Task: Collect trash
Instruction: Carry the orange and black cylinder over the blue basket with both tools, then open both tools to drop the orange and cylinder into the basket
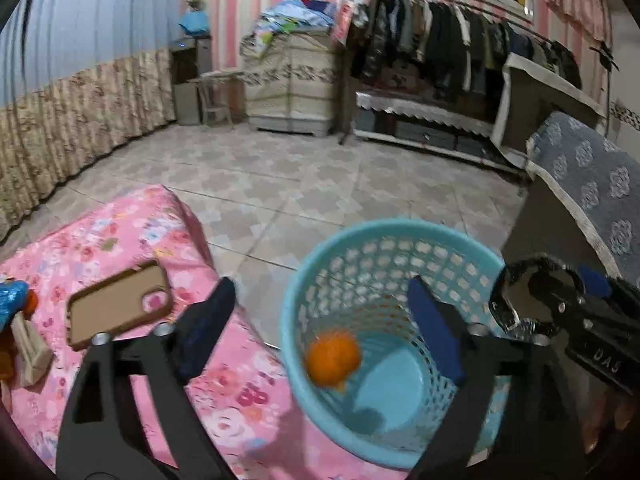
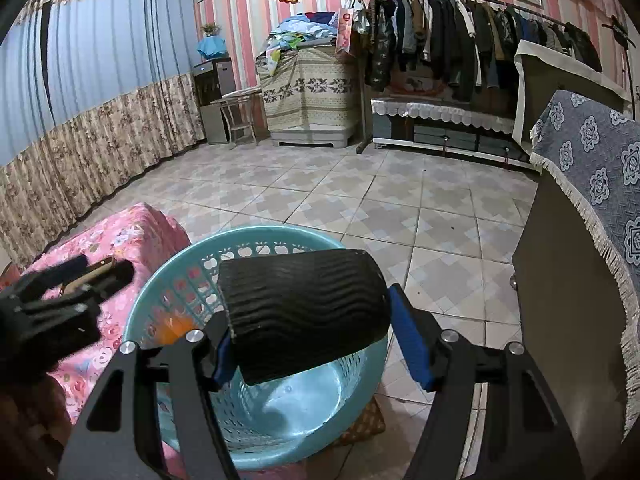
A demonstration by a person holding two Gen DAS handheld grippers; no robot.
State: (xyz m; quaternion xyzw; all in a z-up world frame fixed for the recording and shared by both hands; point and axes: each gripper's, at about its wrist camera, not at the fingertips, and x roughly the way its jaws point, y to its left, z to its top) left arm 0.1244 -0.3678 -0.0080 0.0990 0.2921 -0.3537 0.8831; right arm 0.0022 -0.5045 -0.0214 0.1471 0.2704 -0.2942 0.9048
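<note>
- Pink-and-white striped walls enclosed a room with a pale patterned tile floor, a rail of dark hanging clothes at 1 o'clock in the right wrist view and blue-and-floral curtains at 10 o'clock.
- At the bottom of both views stood a light blue perforated plastic waste basket on the floor, right beside a surface draped in a pink floral cloth.
- On that cloth, at 9 o'clock in the left wrist view, lay a brown-edged phone case, flat and face down.
- Left gripper hung over the basket's mouth with its blue-padded jaws spread wide and nothing between them.
- Inside the basket, a blurred round orange fruit or peel appeared low down near the left wall, at about 6 o'clock in the left wrist view; whether it touched the bottom could not be told.
- Right gripper was clamped on a black crinkled foil snack bag with a wavy surface, held above the basket's rim.
- From the left wrist view, the same bag showed its shiny silver inside at 3 o'clock, just beyond the basket's right edge.
- A dark cabinet covered by a blue-grey flower-patterned fringed cloth stood at 3 o'clock, near the basket.
</note>
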